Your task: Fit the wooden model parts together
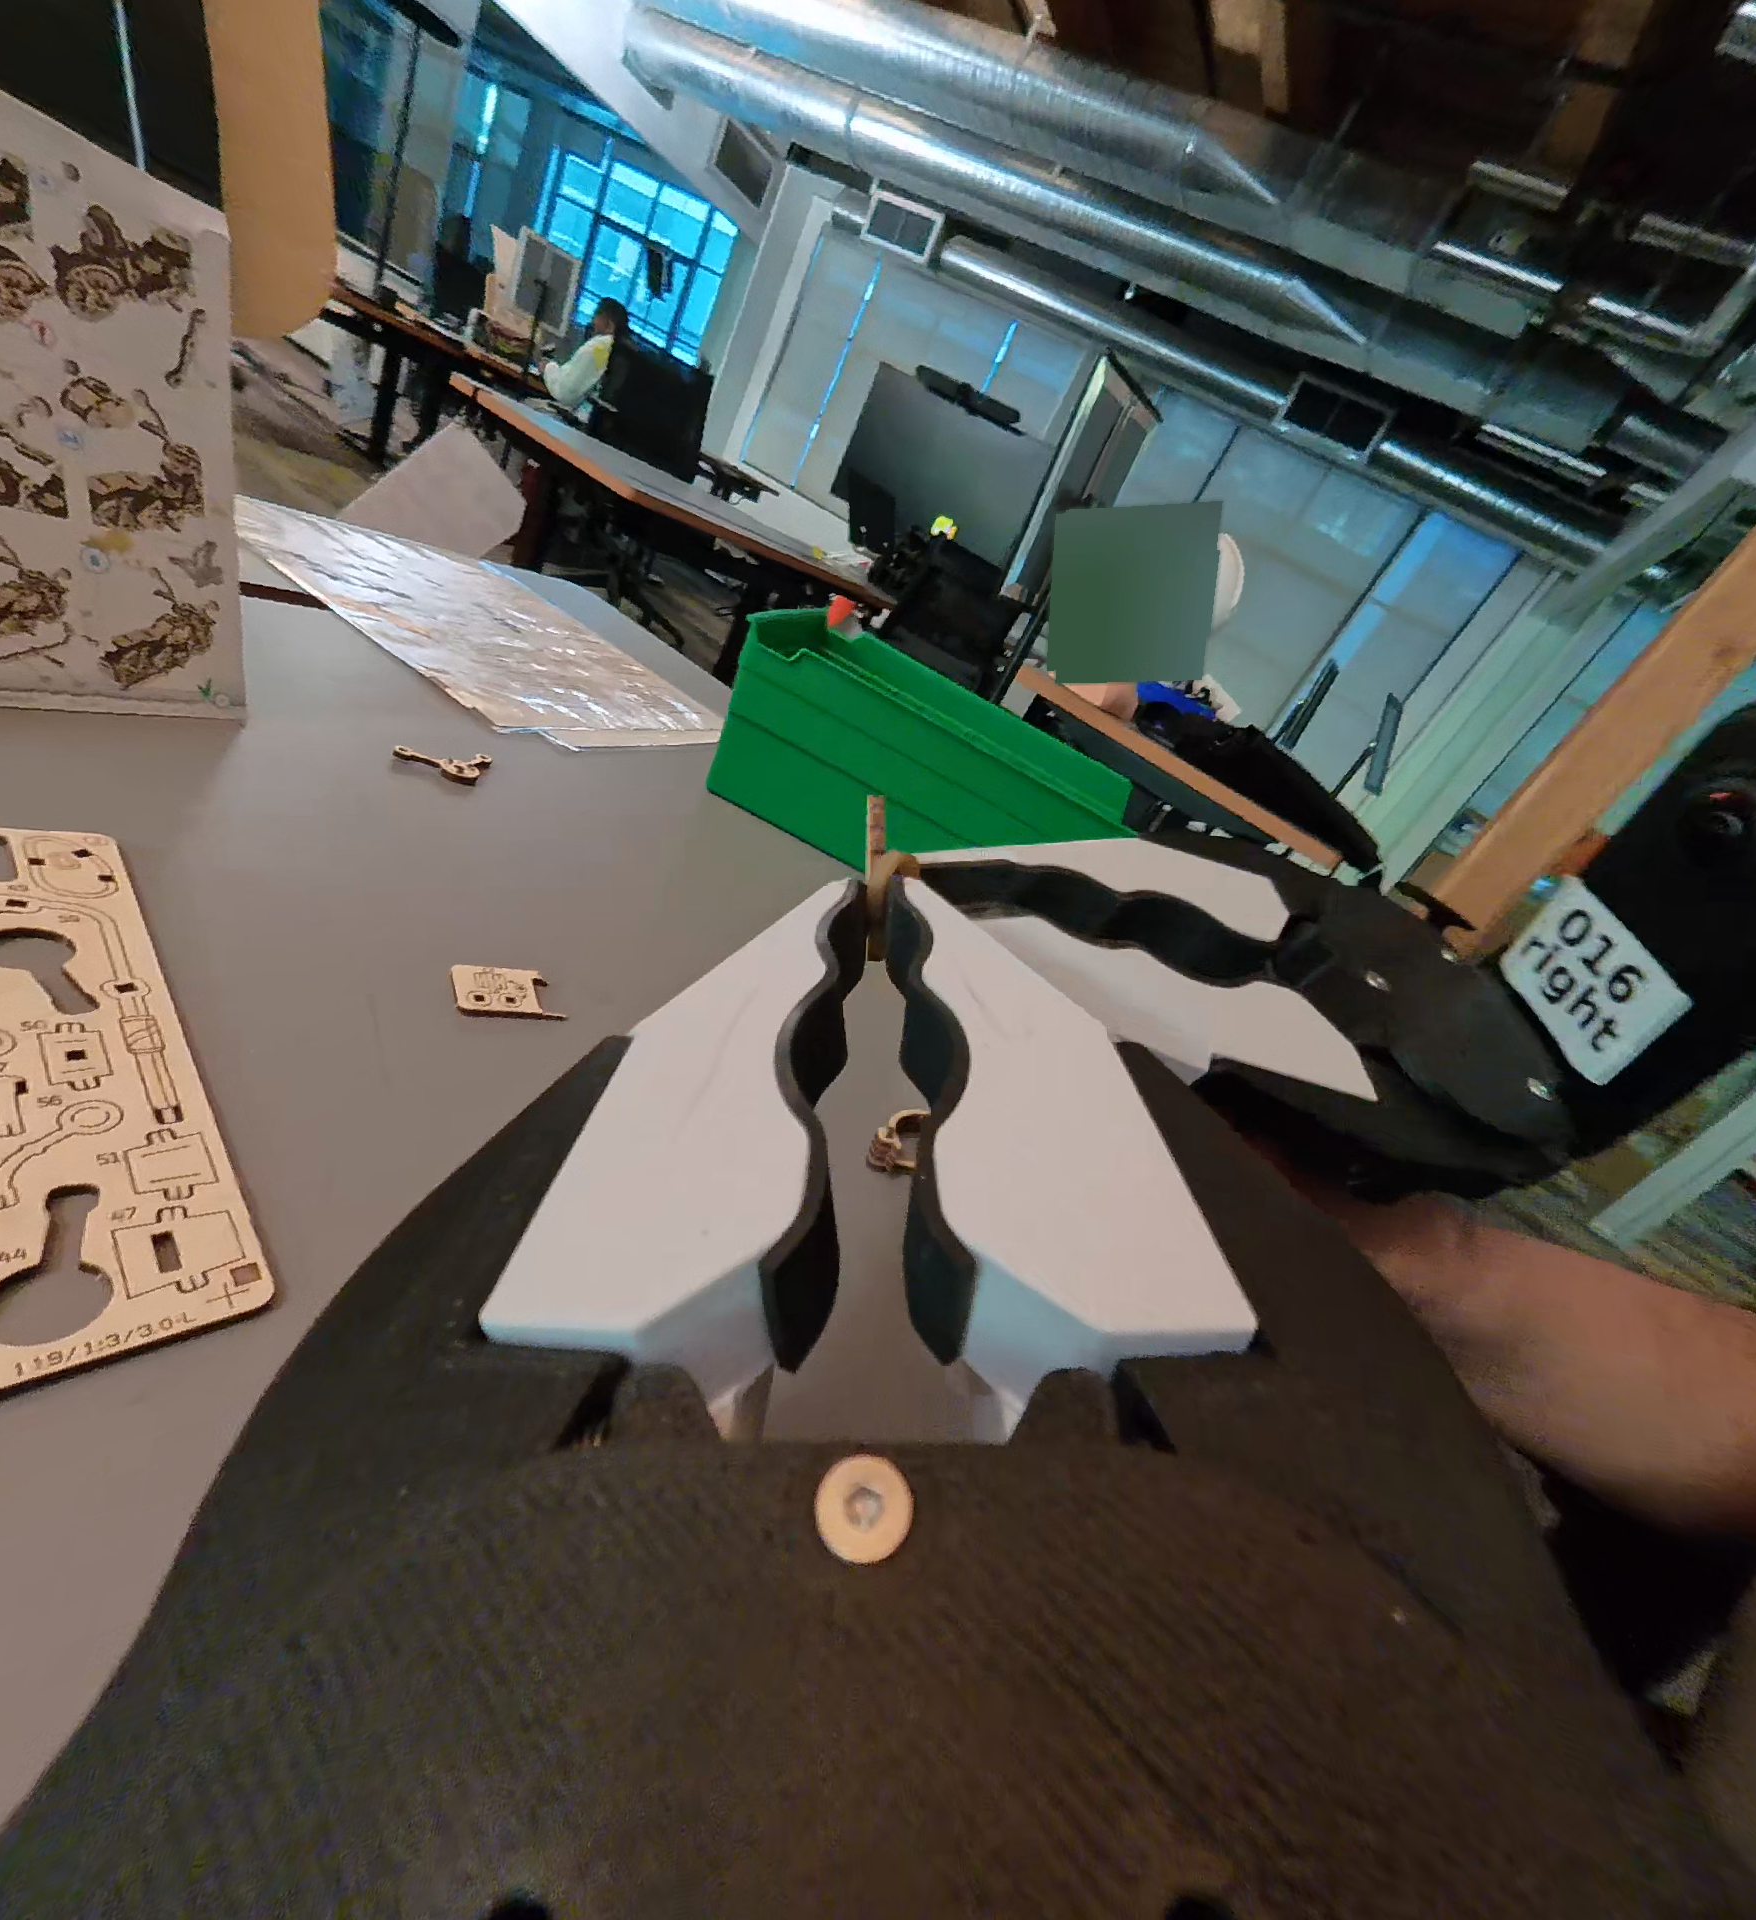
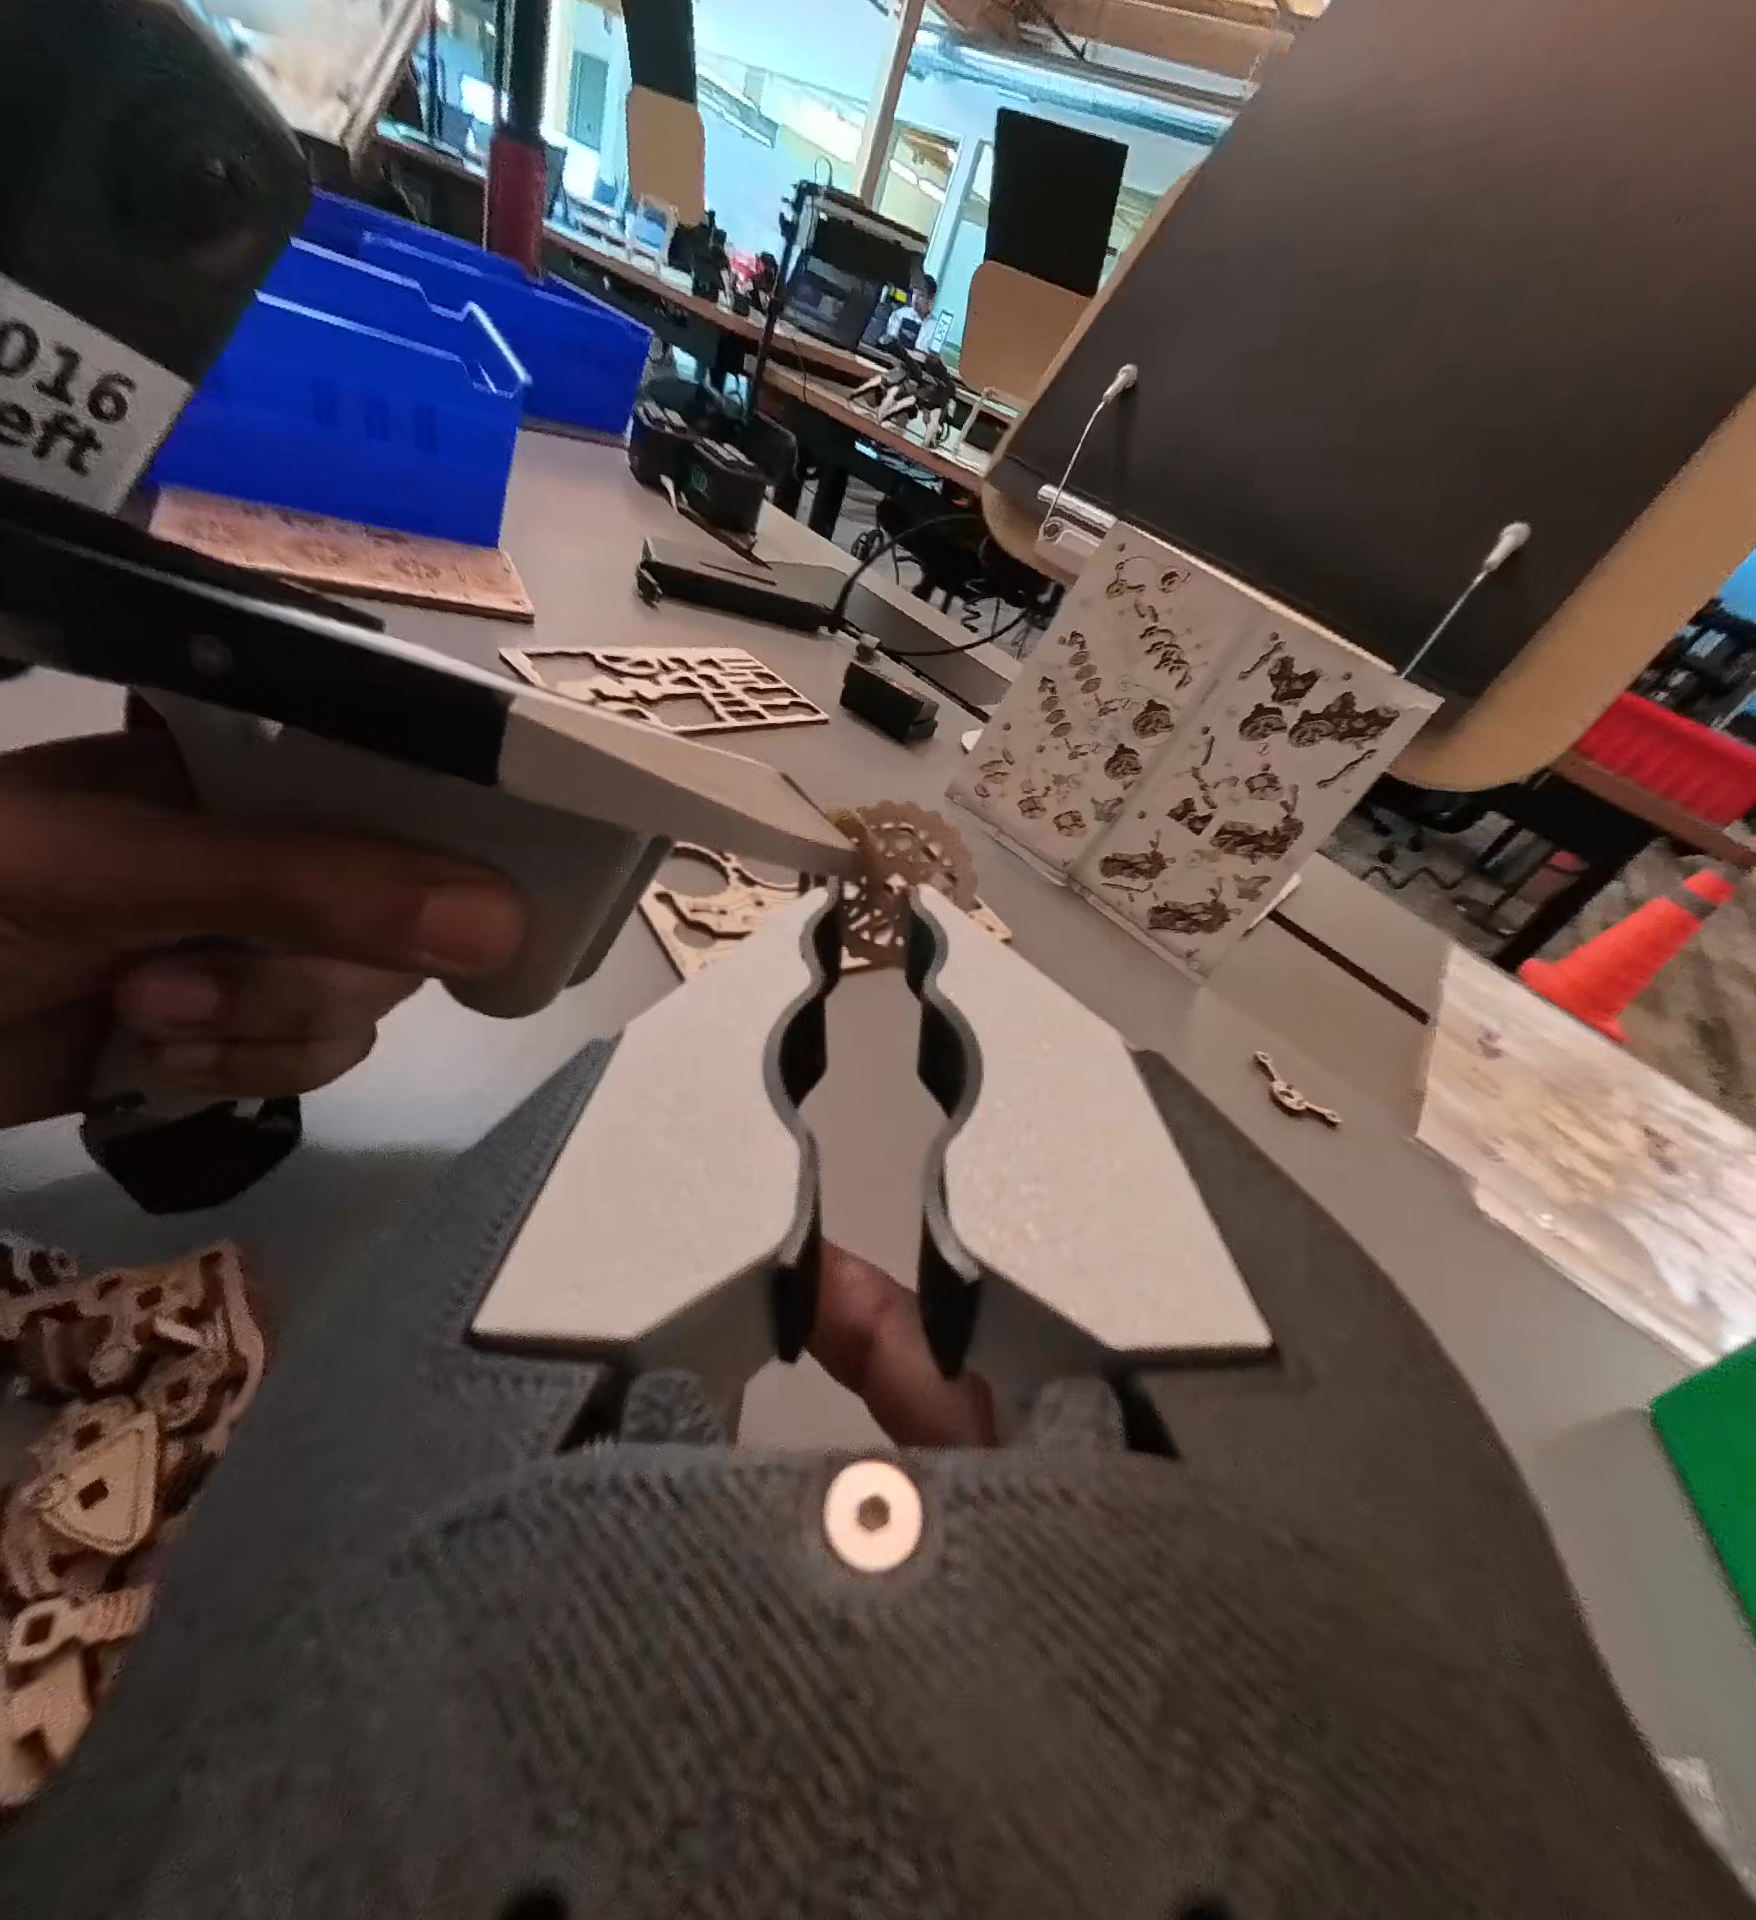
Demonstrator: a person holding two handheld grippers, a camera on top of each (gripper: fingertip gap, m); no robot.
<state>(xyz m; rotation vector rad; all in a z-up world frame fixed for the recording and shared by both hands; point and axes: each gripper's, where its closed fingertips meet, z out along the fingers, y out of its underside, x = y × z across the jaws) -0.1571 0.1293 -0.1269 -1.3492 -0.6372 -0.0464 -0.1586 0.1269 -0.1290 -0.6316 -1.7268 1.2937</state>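
Claws, left (image 1: 872, 914) and right (image 2: 879, 920), both pinch one wooden gear (image 2: 900, 862) edge-on above grey table (image 1: 354, 831), green bin (image 1: 884, 748) behind.

Tan gear (image 2: 900, 868), green bin (image 1: 905, 748), blue bins (image 2: 386, 364), grey table (image 1: 354, 935).

Blue bins (image 2: 386, 384) and a green bin (image 1: 895, 748) stand on the grey table (image 1: 354, 831) (orange cone (image 2: 1643, 945) beyond).
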